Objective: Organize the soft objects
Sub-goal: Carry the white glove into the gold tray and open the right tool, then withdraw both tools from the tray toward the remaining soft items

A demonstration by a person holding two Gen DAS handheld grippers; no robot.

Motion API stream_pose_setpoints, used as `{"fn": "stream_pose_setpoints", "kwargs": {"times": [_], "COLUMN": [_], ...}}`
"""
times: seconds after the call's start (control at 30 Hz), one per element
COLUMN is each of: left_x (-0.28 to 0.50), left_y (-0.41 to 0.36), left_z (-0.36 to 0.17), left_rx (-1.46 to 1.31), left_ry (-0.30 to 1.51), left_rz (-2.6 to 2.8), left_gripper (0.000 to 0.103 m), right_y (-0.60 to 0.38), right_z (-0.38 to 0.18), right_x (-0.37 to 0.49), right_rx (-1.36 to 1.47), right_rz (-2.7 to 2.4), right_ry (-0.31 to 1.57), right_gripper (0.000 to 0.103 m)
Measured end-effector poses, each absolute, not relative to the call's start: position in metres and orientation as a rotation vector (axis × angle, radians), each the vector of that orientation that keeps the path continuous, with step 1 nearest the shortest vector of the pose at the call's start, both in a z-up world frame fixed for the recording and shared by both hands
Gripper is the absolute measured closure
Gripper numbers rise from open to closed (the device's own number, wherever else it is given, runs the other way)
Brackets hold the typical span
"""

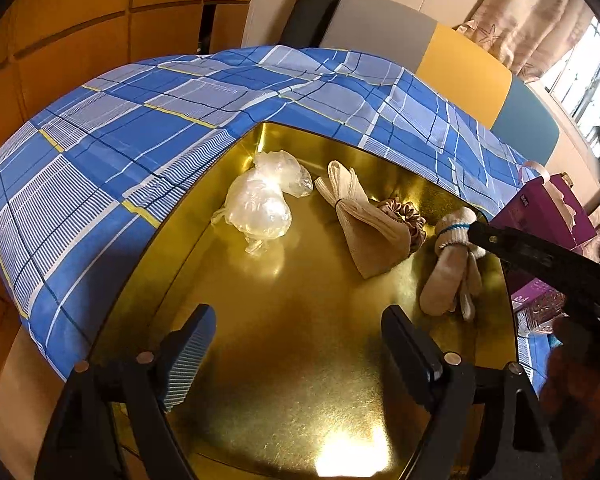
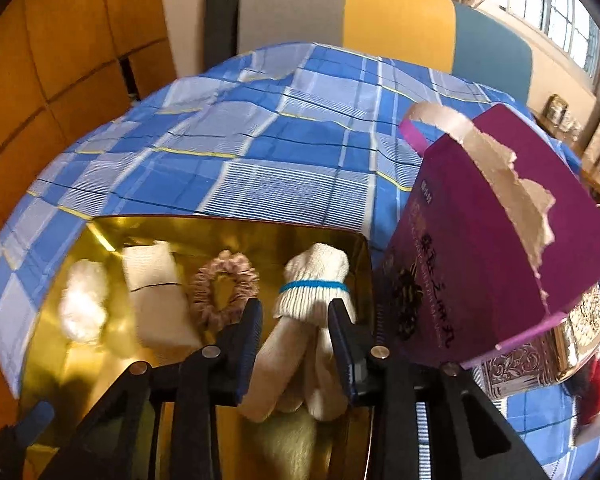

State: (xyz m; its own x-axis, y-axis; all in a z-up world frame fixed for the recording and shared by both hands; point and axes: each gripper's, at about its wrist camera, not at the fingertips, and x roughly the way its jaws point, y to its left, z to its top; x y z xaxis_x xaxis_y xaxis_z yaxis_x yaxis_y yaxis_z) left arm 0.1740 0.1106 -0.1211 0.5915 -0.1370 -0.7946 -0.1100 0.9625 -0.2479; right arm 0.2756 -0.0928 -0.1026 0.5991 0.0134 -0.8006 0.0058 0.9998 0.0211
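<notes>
A gold tray (image 1: 300,380) (image 2: 100,232) lies on a blue plaid bed. In it lie a crumpled clear plastic bag (image 1: 260,204) (image 2: 82,300), a folded beige cloth (image 1: 364,224) (image 2: 156,296), a pink scrunchie (image 1: 410,216) (image 2: 224,288) and a bundle of white work gloves bound with a blue band (image 1: 452,268) (image 2: 312,304). My left gripper (image 1: 300,352) is open and empty over the tray's near part. My right gripper (image 2: 294,332) is open, its fingers on either side of the glove bundle; its tip (image 1: 476,232) shows at the bundle in the left wrist view.
A torn purple box (image 2: 480,248) (image 1: 548,208) stands just right of the tray, with a patterned silver tin (image 2: 540,356) under it. The plaid sheet (image 1: 140,140) covers the bed. A grey, yellow and teal headboard (image 2: 380,16) and wooden panels lie behind.
</notes>
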Motion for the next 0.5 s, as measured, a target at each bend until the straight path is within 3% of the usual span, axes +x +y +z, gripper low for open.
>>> {"fn": "stream_pose_setpoints", "kwargs": {"times": [0.5], "left_x": [0.159], "left_y": [0.084], "left_z": [-0.113], "left_rx": [-0.271], "left_ry": [0.906], "left_rz": [-0.114], "left_gripper": [0.011], "right_y": [-0.111], "right_z": [-0.056], "right_x": [0.189], "right_rx": [0.006], "right_rz": [0.177], "right_ry": [0.852], "right_gripper": [0.067]}}
